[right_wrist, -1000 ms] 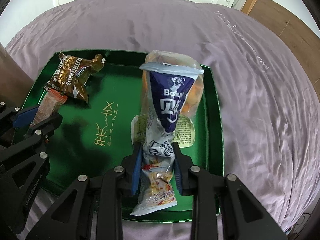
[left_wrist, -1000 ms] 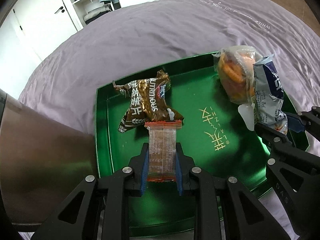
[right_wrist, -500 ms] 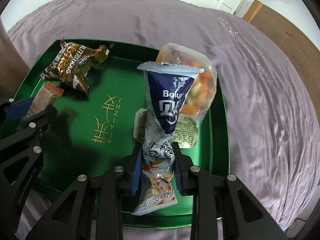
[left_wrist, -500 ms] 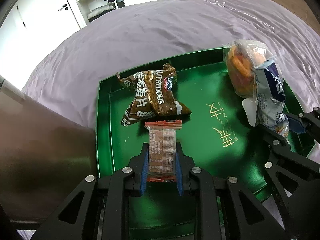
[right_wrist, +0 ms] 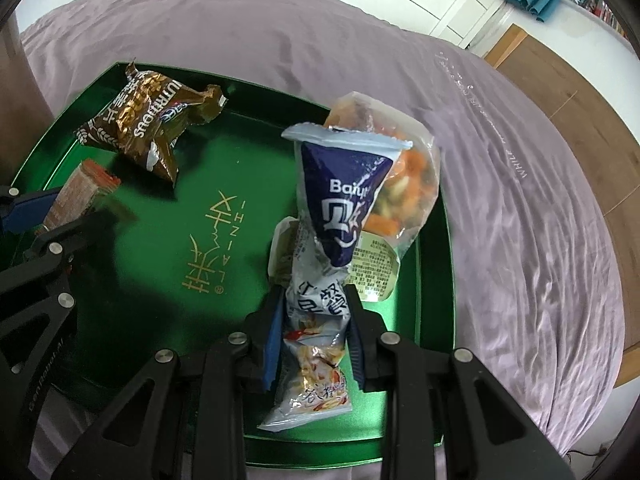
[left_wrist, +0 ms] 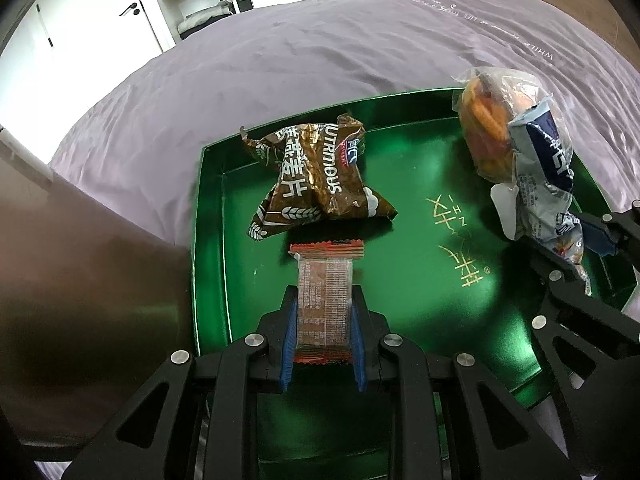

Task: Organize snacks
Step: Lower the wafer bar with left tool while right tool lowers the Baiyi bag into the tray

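Both grippers are pinching: the left gripper [left_wrist: 323, 330] clamps 1 slim orange-edged wafer pack [left_wrist: 325, 300], and the right gripper [right_wrist: 314, 334] squeezes 1 blue-and-white snack bag [right_wrist: 332, 236] around its middle, both over 1 green tray [right_wrist: 132, 272] on the purple bedspread [right_wrist: 500, 184]; 1 brown crinkled packet [left_wrist: 316, 182] lies inside, 1 clear bag of orange snacks [right_wrist: 404, 184] just behind the blue one

A: tray [left_wrist: 212, 240] colour?
B: glossy green, gold lettering. bedspread [left_wrist: 320, 52] plain mauve
A: packs?
B: crumpled bag [left_wrist: 320, 176] brown and gold, white print; pouch [right_wrist: 340, 208] navy over pale blue; wafer pack [left_wrist: 325, 300] red-edged
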Action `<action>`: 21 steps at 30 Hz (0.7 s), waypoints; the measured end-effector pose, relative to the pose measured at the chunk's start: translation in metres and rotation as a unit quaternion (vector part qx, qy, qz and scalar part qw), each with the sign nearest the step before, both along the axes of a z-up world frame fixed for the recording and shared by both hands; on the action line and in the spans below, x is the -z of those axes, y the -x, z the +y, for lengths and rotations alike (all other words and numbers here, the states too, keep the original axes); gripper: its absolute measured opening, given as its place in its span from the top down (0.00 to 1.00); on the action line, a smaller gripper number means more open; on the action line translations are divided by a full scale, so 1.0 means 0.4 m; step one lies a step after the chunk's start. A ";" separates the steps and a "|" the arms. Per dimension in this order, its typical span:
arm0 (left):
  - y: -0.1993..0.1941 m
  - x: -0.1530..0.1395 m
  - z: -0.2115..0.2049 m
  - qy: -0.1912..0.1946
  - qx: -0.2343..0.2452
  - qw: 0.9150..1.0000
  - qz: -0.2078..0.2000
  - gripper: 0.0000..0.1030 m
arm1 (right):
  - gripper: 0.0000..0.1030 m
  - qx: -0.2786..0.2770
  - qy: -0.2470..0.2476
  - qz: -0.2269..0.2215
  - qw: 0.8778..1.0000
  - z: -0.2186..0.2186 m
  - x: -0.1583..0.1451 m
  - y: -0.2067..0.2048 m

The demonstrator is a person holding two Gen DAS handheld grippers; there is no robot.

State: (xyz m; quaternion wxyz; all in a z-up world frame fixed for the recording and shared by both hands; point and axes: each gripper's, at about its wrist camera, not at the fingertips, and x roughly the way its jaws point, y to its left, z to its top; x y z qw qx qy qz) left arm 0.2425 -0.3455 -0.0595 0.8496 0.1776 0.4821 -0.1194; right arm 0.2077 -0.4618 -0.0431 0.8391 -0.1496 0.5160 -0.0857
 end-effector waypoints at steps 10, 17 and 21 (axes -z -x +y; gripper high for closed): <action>0.009 -0.002 0.006 0.003 0.003 1.000 -0.003 0.81 | 1.00 0.000 0.002 0.000 1.000 0.002 0.000 0.001; 0.013 -0.003 0.010 0.004 0.005 1.000 -0.005 0.81 | 0.99 0.002 0.002 -0.002 1.000 0.003 -0.002 0.002; 0.017 -0.005 0.014 0.007 0.005 1.000 -0.003 0.80 | 0.99 0.003 0.002 -0.003 1.000 0.003 -0.003 0.002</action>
